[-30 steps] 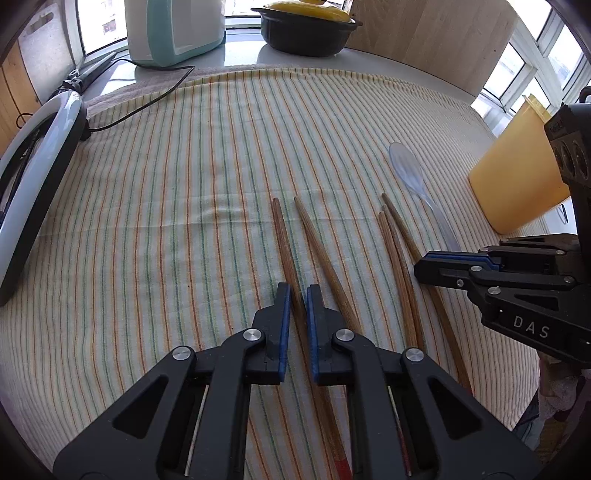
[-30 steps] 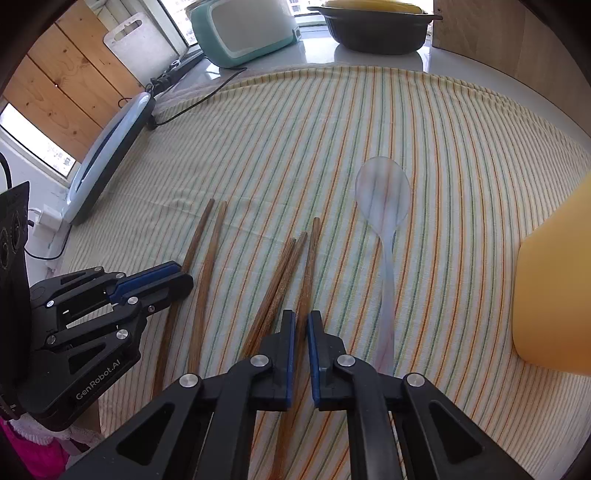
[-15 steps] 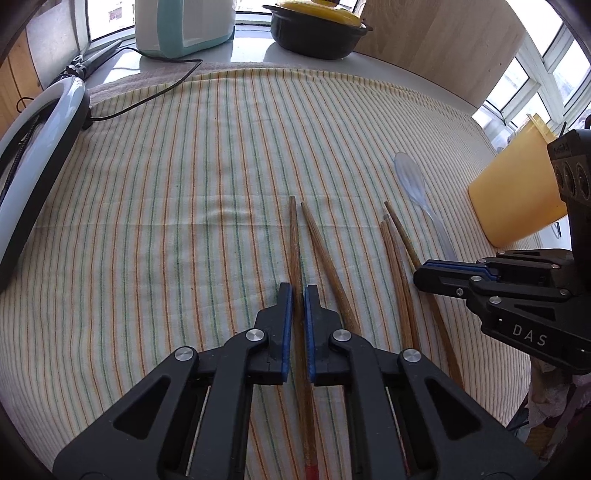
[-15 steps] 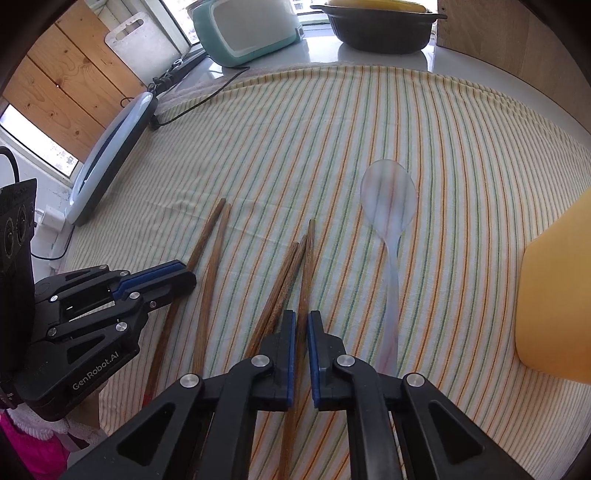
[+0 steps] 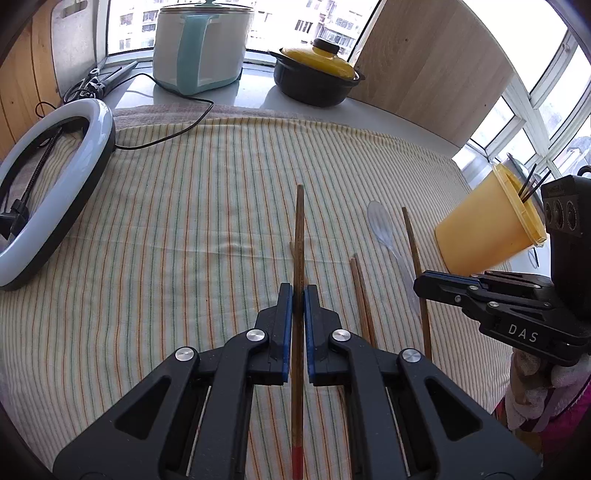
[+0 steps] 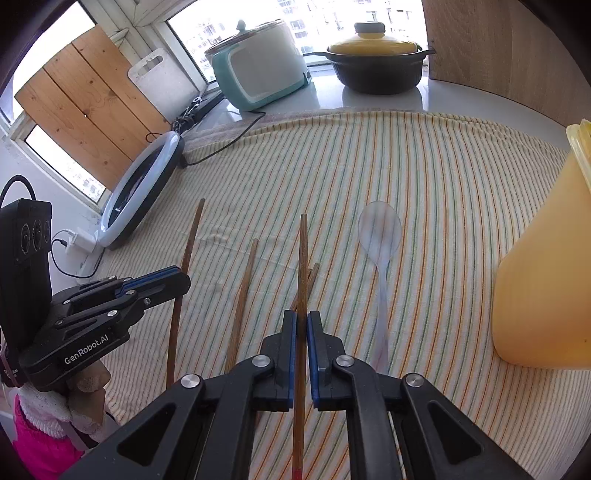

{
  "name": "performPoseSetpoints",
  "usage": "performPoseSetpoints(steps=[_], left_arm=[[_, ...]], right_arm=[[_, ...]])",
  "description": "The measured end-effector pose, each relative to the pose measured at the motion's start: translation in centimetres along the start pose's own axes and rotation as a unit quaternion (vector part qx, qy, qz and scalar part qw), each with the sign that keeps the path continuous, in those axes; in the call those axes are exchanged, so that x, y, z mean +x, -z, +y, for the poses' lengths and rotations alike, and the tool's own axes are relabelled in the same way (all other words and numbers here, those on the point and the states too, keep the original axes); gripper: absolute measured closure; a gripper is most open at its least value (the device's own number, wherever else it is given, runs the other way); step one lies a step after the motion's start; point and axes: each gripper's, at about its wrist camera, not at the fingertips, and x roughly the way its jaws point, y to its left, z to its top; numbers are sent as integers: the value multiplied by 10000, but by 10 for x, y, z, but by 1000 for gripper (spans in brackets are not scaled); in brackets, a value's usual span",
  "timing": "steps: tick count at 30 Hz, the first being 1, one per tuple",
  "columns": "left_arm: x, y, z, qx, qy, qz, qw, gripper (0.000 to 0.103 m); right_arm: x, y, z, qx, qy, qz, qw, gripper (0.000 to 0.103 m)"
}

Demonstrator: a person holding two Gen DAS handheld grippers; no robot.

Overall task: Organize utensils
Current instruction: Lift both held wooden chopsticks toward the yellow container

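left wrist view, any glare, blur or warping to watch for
Left wrist view: windows blown out white, striped cloth bows toward the edges from the fisheye, held chopstick sharp. Right wrist view: the same bright windows, dark corners, translucent spoon faint against the stripes.

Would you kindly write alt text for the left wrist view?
The left gripper is shut on one wooden chopstick above a striped cloth. More chopsticks and a clear spoon lie near a yellow cup.
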Motion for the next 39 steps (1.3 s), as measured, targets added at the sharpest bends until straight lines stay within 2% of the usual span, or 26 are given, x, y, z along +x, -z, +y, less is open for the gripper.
performPoseSetpoints(steps=[11, 26, 39], left_arm=[[-36, -11, -15, 80, 152, -446, 9989, 99], [-57, -13, -44, 376, 174, -791, 9960, 99], [-76, -22, -72, 580, 288, -1108, 9917, 99]], right_arm=[[-46, 4, 9, -268, 86, -653, 9975, 100], [-82, 10, 6, -391, 126, -1174, 9922, 100], [-125, 8, 16, -615, 319, -1865, 9800, 100]])
